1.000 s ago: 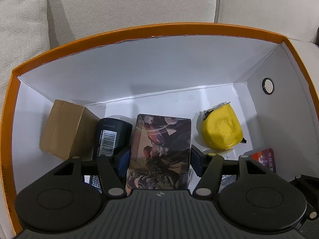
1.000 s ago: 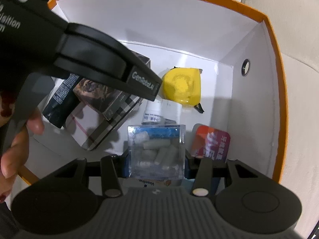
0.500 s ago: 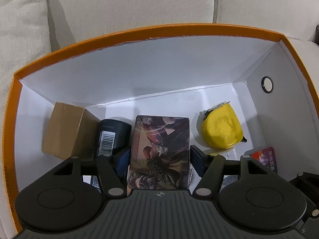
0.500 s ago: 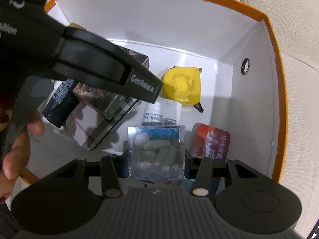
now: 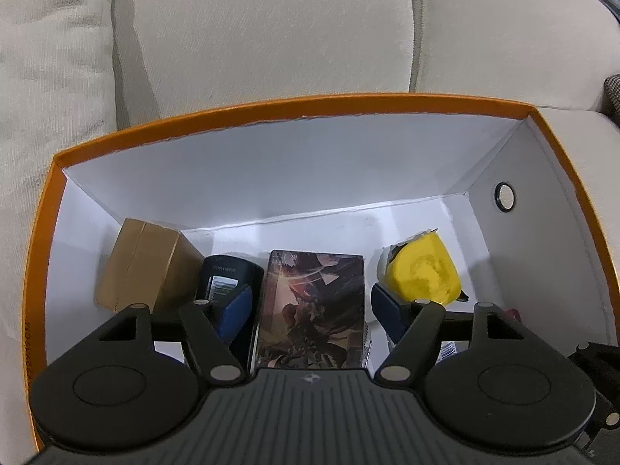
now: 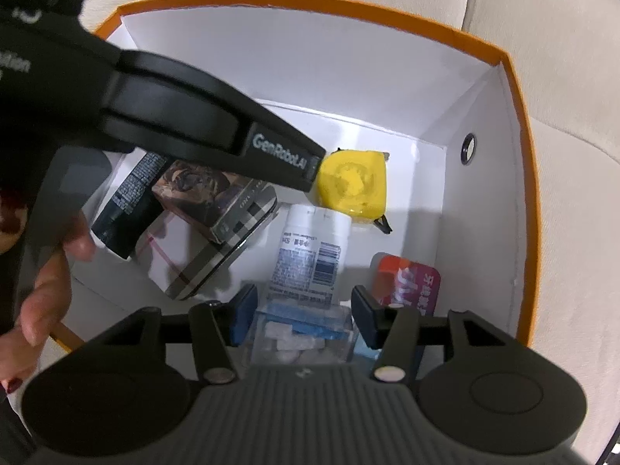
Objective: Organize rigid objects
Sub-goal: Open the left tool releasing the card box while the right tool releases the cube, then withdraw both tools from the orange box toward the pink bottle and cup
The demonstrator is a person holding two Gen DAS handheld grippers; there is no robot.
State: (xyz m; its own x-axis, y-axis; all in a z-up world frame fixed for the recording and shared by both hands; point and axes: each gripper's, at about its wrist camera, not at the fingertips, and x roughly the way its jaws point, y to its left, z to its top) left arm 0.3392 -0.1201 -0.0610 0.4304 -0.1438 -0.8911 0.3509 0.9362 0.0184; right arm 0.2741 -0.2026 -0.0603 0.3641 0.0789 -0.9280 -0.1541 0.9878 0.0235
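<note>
Inside the orange-rimmed white box [image 5: 271, 110] an illustrated card box [image 5: 314, 310] stands between the blue pads [image 5: 236, 310] of my left gripper [image 5: 312, 310]. Its jaws are opening and both pads stand clear of the box. In the right wrist view a clear plastic case of white pieces [image 6: 302, 333] lies low between the pads [image 6: 366, 317] of my right gripper [image 6: 304, 316]. Those jaws are opening too, with the case loose between them. The left gripper's black body [image 6: 193, 124] crosses the upper left of that view.
Also in the box are a yellow tape measure [image 5: 424, 275], a brown carton [image 5: 143, 267], a dark barcoded tube [image 5: 226, 277], a white bottle [image 6: 310, 248], a red packet [image 6: 407, 285] and a plaid tin [image 6: 217, 267]. A hand [image 6: 50, 279] holds the left gripper. Beige sofa cushions [image 5: 271, 31] surround the box.
The left jaws have spread away from the illustrated box and the view has tipped up. The right jaws have parted, and the clear case now sits lower, uncovering the white bottle.
</note>
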